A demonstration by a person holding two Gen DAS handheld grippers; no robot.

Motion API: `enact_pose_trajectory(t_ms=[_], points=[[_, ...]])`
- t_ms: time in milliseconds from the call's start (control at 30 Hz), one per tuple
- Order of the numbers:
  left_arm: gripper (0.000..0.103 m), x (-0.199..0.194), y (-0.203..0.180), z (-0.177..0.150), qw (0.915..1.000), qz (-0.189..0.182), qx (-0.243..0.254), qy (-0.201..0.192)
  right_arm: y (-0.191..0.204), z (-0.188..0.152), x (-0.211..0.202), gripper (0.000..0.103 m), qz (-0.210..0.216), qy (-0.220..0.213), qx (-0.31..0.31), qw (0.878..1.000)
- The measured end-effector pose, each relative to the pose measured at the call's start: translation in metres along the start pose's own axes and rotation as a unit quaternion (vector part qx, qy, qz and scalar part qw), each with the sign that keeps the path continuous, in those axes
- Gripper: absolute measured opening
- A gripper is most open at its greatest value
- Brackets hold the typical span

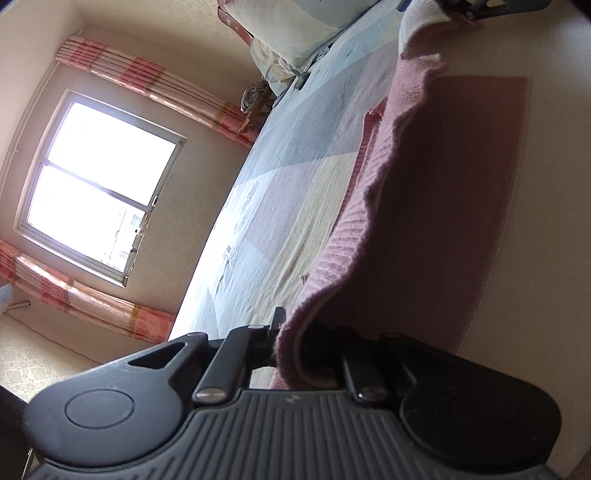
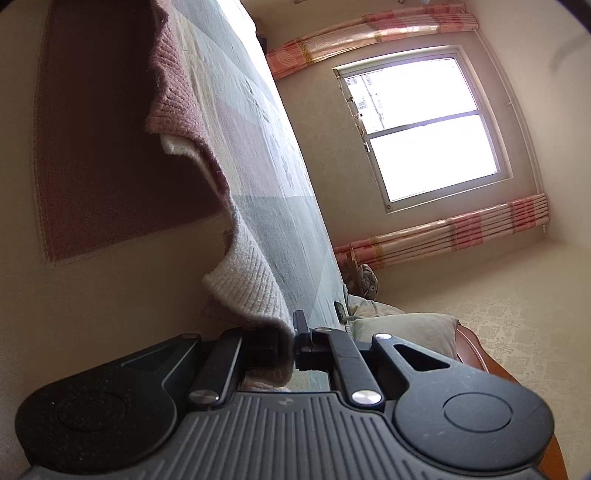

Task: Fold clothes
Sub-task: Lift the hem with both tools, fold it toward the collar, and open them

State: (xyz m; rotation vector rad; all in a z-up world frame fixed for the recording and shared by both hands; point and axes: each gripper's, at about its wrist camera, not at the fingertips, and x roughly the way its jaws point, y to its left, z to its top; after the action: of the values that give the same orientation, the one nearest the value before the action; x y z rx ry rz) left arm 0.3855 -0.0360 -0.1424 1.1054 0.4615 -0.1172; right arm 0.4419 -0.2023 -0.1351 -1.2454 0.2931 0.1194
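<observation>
A pink knitted sweater (image 1: 369, 206) with cream trim is stretched in the air between both grippers, above the bed (image 1: 288, 177). At the bottom of the left wrist view, my left gripper (image 1: 291, 332) is shut on the sweater's pink edge, and cloth covers one finger. The sweater runs up to my right gripper (image 1: 480, 9) at the top edge. In the right wrist view, my right gripper (image 2: 291, 332) is shut on the cream ribbed edge (image 2: 251, 280). From there the pink sweater (image 2: 177, 92) sags away up the frame. Both views are rolled sideways.
The bed (image 2: 258, 147) has a pastel patchwork sheet, with pillows (image 1: 280, 26) and a wooden headboard (image 2: 498, 369) at one end. A small dark object (image 1: 301, 81) lies near the pillows. A bright window (image 1: 99, 184) with pink striped curtains (image 2: 443, 236) is beyond the bed.
</observation>
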Motion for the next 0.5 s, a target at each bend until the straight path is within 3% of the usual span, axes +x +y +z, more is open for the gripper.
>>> enact_pose_trajectory(t_ms=[67,167,233,300,367,433,500], points=[[0.013,0.008,-0.005,-0.004,0.9998,-0.016,-0.007,0.013,0.008,0.0,0.009,0.011,0.012,0.004,0.0,1.0],[0.012,0.007,-0.004,-0.007,0.9987,-0.036,-0.029,0.02,0.016,-0.003,0.016,0.03,0.025,0.011,0.009,1.0],[0.013,-0.005,0.003,-0.01,0.9978,-0.043,-0.047,0.019,0.015,-0.006,0.013,0.03,0.033,0.015,0.029,0.999],[0.017,-0.022,0.014,-0.014,0.9951,-0.065,-0.074,0.008,0.001,-0.01,0.001,0.051,0.047,0.009,0.061,0.997],[0.029,-0.04,0.025,-0.021,0.9877,-0.107,-0.114,0.0,-0.014,-0.015,-0.02,0.062,0.062,-0.004,0.09,0.994],[0.037,-0.058,0.03,-0.027,0.9813,-0.135,-0.137,-0.006,-0.029,-0.022,-0.035,0.062,0.096,-0.014,0.113,0.989],[0.038,-0.076,0.033,-0.034,0.9745,-0.16,-0.157,-0.009,-0.037,-0.03,-0.05,0.062,0.134,-0.015,0.135,0.982]])
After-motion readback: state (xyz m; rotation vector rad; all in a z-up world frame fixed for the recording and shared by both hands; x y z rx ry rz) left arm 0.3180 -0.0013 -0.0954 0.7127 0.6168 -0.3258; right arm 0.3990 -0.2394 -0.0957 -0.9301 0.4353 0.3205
